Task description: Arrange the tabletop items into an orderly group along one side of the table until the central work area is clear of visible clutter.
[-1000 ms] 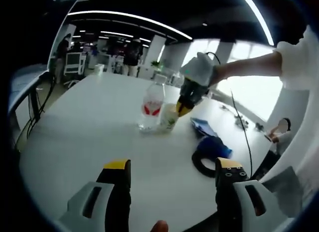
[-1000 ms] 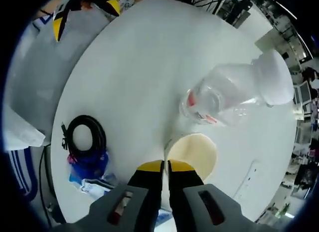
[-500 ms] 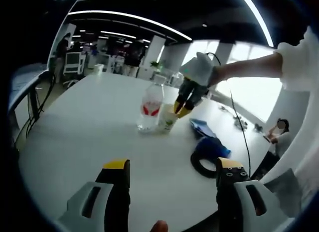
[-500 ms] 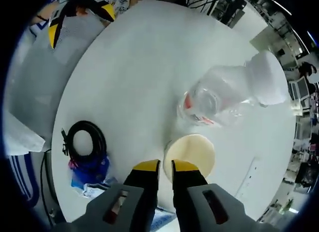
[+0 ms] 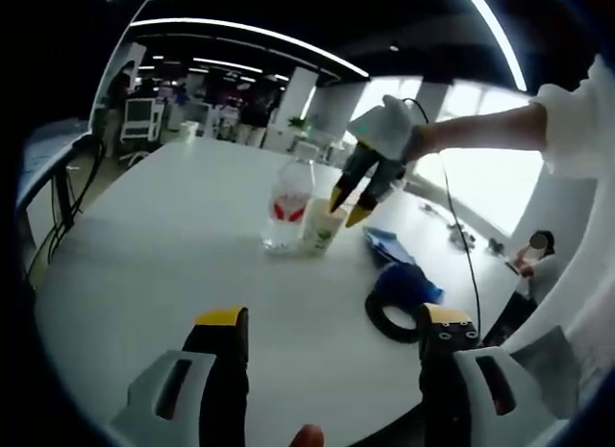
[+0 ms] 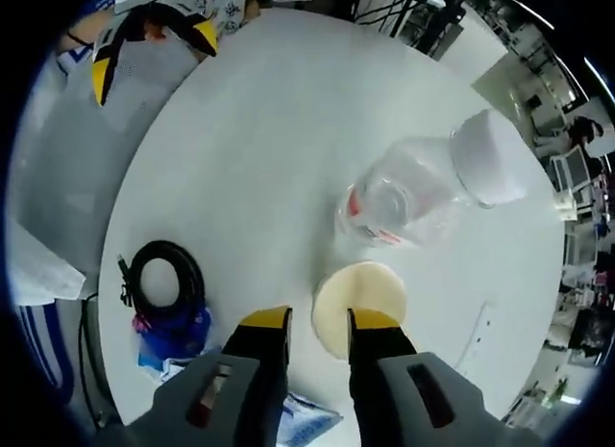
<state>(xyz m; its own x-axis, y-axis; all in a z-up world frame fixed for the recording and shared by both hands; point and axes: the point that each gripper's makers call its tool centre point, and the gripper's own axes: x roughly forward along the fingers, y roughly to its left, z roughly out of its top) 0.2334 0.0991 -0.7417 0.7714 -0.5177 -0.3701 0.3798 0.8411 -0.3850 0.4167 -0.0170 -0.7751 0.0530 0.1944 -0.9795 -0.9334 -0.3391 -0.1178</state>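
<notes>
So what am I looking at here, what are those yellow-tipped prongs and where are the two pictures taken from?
A person holds a two-jaw gripper in each hand, each carrying a fisheye camera. The left gripper looks across a white table, jaws open, holding nothing. The right gripper looks down from above, open over a cup beside a bottle, gripping neither. It also shows in the left gripper view. Nearby lie a coiled black cable and a blue packet.

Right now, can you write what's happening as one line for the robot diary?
right gripper: open, above cup | left gripper: open, empty | water bottle: upright beside cup | cable coil: on table
</notes>
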